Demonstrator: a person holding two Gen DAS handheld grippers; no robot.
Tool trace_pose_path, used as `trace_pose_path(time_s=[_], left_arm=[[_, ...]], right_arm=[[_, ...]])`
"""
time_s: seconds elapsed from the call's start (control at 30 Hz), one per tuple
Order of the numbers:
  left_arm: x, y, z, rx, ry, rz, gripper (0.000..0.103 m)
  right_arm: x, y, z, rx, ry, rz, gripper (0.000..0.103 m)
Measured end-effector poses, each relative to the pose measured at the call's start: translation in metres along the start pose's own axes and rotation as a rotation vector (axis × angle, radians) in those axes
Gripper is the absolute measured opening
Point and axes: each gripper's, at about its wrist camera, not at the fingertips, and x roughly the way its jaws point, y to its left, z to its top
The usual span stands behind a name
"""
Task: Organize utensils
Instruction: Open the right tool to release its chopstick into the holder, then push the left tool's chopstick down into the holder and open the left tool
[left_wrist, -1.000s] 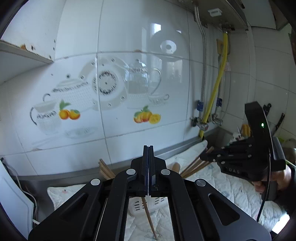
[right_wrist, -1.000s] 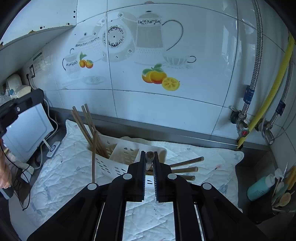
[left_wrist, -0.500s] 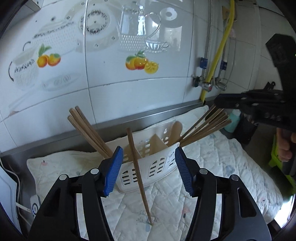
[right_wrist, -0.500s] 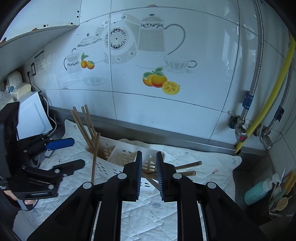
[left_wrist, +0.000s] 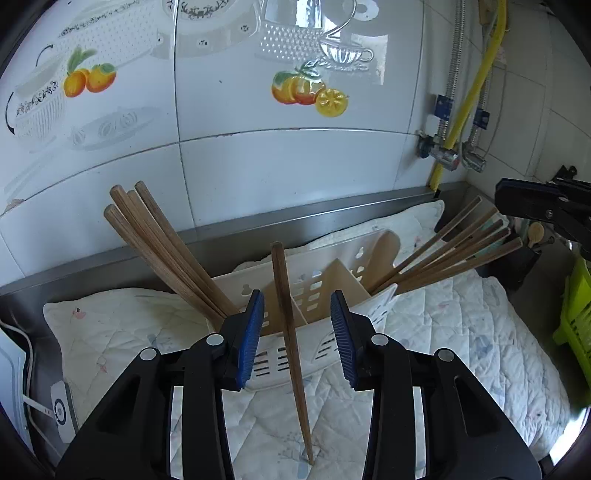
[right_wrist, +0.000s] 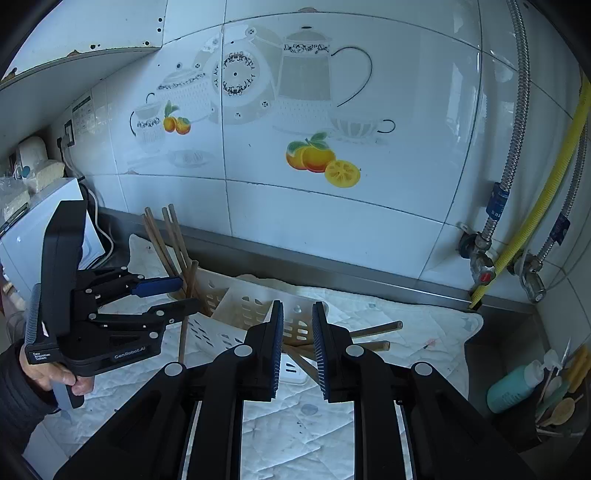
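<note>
Most of the sorting looks done: the white plastic caddy (left_wrist: 314, 314) on the quilted cloth (left_wrist: 461, 332) already holds two bundles of wooden chopsticks, one bundle (left_wrist: 162, 251) fanning up and to the left from the left compartment and another (left_wrist: 454, 243) leaning out low to the right from the right compartment. One chopstick (left_wrist: 291, 354) is left out of place, I judge: its thin tip rests on the cloth in front of the caddy and its thick end leans against the near wall, nearly upright, outside any compartment. The left gripper (left_wrist: 297, 332) has its jaws spread wide on either side of this chopstick without touching it, and the right gripper (right_wrist: 297, 347) hovers over the right part of the caddy with its jaws parted and nothing between them. What remains, by my reading, is to lift the stray stick into a compartment, and perhaps to stand the right bundle up straighter. The chopsticks are plain brown wood, round and tapered, with a matte grain. The caddy is thin, glossy moulded plastic with slotted walls, small cut-outs near the rim and cream-coloured dividers inside. The cloth is soft, padded and stitched in diamonds, with faint printed marks. Behind it run a brushed steel ledge (left_wrist: 332, 214) and shiny white tiles (left_wrist: 258, 166) printed with teapots and oranges.
</note>
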Motion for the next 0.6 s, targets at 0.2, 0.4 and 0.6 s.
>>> trace_pose_path(time_s=[0.2, 0.4, 0.6], left_arm=[[0.013, 0.000, 0.003, -0.020, 0.029, 0.000, 0.016], [0.015, -0.001, 0.002, -0.034, 0.036, 0.001, 0.006], [-0.016, -0.007, 0.005, -0.031, -0.027, -0.015, 0.005]], right_arm=[[0.001, -0.002, -0.001, 0.006, -0.004, -0.001, 0.017], [-0.003, -0.007, -0.004, 0.012, -0.010, -0.004, 0.017], [-0.014, -0.008, -0.007, 0.011, -0.023, -0.012, 0.017]])
